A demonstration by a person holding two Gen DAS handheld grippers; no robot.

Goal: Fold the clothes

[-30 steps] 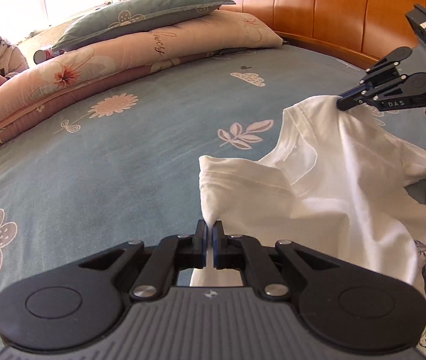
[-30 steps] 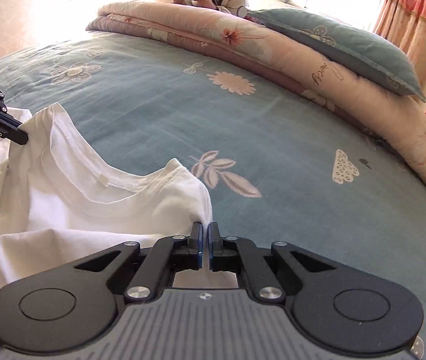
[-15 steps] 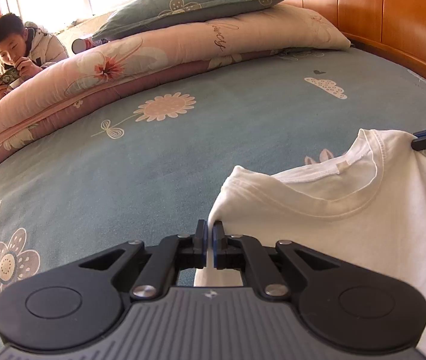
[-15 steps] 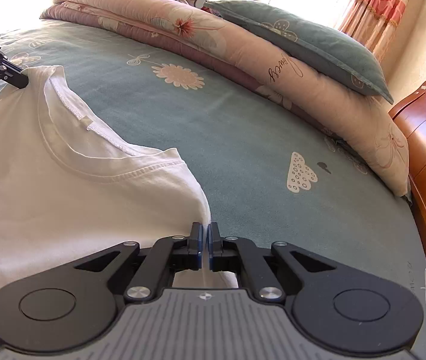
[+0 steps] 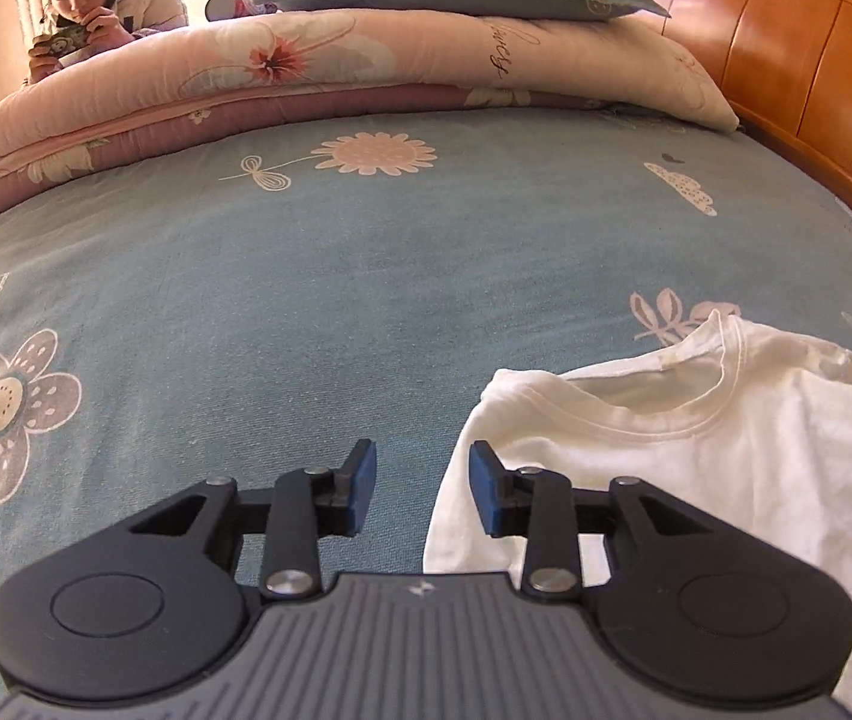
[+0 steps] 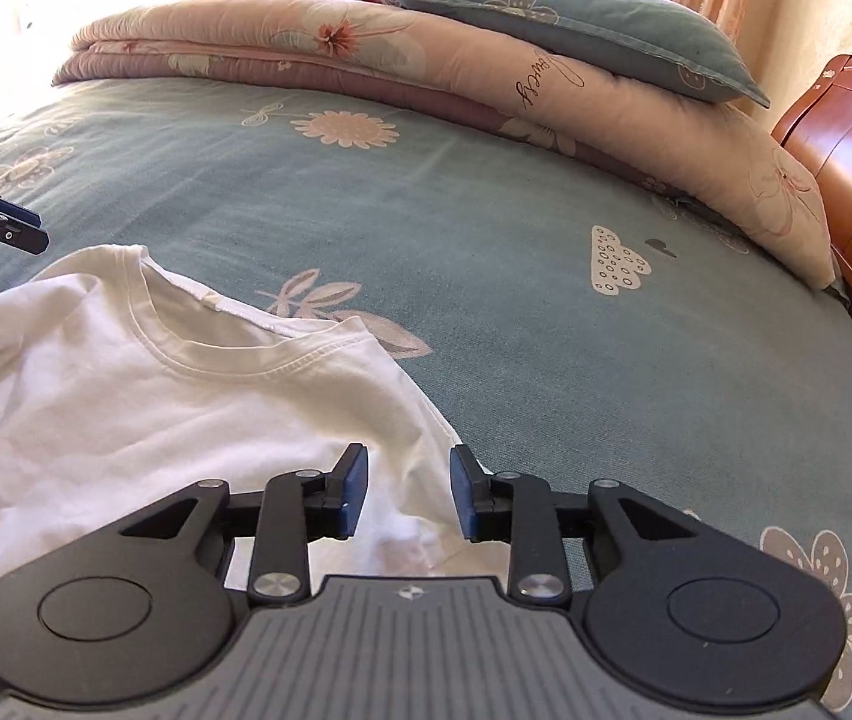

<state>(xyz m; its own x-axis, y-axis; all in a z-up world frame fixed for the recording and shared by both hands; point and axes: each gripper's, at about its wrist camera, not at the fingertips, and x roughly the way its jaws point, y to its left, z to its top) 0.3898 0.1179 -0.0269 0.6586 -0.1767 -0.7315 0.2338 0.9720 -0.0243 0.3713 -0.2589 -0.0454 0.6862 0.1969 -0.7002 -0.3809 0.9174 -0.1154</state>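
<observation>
Between the opening jaws of the left gripper (image 5: 420, 489), the shoulder edge of the white T-shirt (image 5: 696, 456) is seen lying unpinched on the blue floral bedsheet (image 5: 306, 300); the right gripper (image 6: 407, 491), likewise opening, is shown over the opposite shoulder, its pads clear of the cloth.
</observation>
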